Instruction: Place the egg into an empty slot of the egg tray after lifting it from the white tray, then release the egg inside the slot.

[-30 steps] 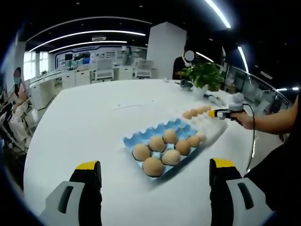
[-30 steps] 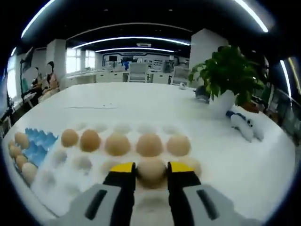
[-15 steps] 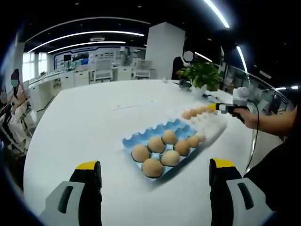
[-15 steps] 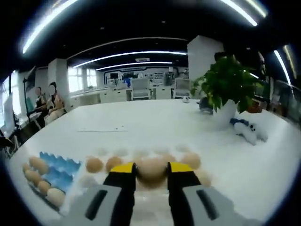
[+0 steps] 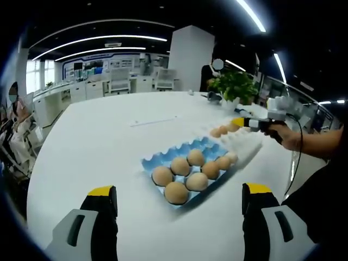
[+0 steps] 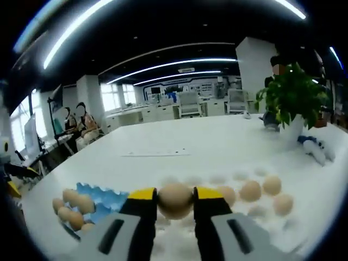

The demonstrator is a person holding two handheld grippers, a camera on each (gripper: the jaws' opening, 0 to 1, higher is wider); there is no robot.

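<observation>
In the right gripper view, the right gripper has its yellow-tipped jaws closed to the width of a tan, smooth-shelled egg, gripped by its sides between them and apparently held clear above the white moulded tray, where more eggs sit ahead and to the gripper's right. The blue moulded egg tray, its near slots filled with brown eggs, lies low and to the left of the jaws, just beside the white tray, so the carry likely runs leftward and down. The right gripper is much nearer to it. In the left gripper view, the left gripper hangs wide open with nothing between its jaws, the blue tray ahead between them.
</observation>
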